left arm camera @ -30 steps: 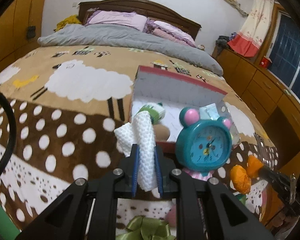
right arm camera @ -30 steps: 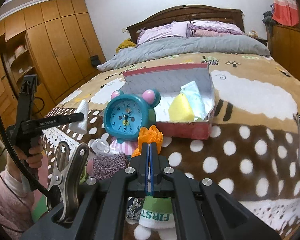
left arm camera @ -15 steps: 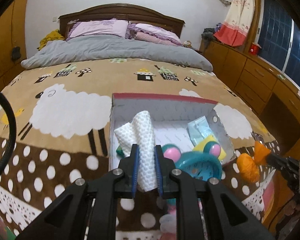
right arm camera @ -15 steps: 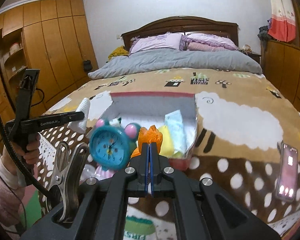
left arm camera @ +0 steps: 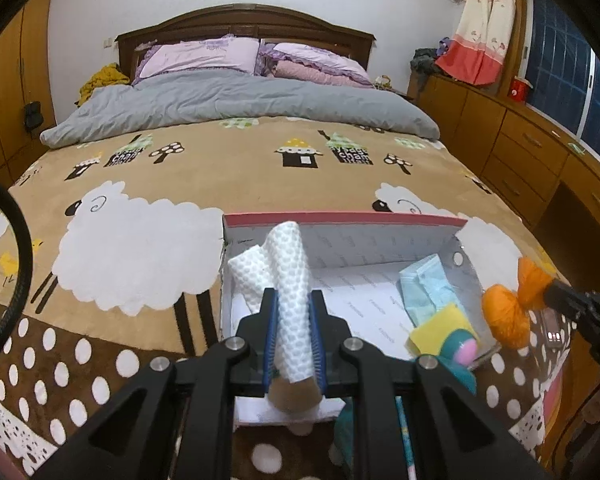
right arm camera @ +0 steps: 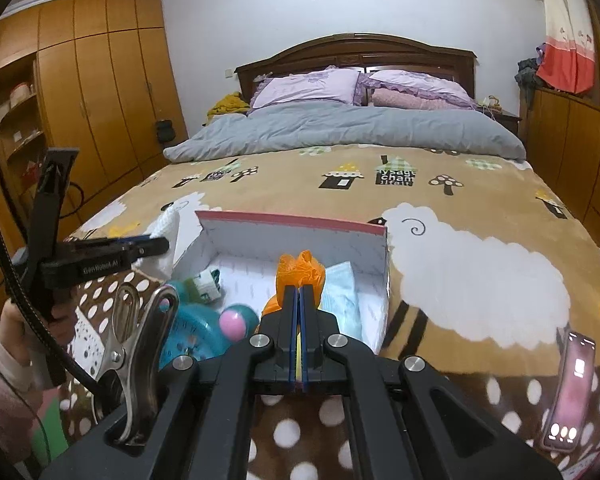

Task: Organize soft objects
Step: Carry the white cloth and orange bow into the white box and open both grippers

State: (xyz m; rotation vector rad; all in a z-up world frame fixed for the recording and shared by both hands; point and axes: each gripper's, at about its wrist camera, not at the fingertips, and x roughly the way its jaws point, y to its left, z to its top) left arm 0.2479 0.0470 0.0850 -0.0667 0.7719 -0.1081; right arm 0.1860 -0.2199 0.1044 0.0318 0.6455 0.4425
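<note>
Left tool [left arm camera: 293, 320] clenched on a white textured cloth [left arm camera: 290, 276], held above the near-left part of an open red-rimmed box [left arm camera: 340, 220] that rests on the bed [left arm camera: 240, 168]. Right tool [right arm camera: 299, 320] clenched on an orange fabric piece [right arm camera: 300, 270], poised over the box's near edge. Inside the box lie a pale blue mask [left arm camera: 426, 288] and a yellow sponge [left arm camera: 440, 326]. A teal alarm clock [right arm camera: 196, 330] stands just before the box; a phone [right arm camera: 572, 388] lies on the bed to the right.
</note>
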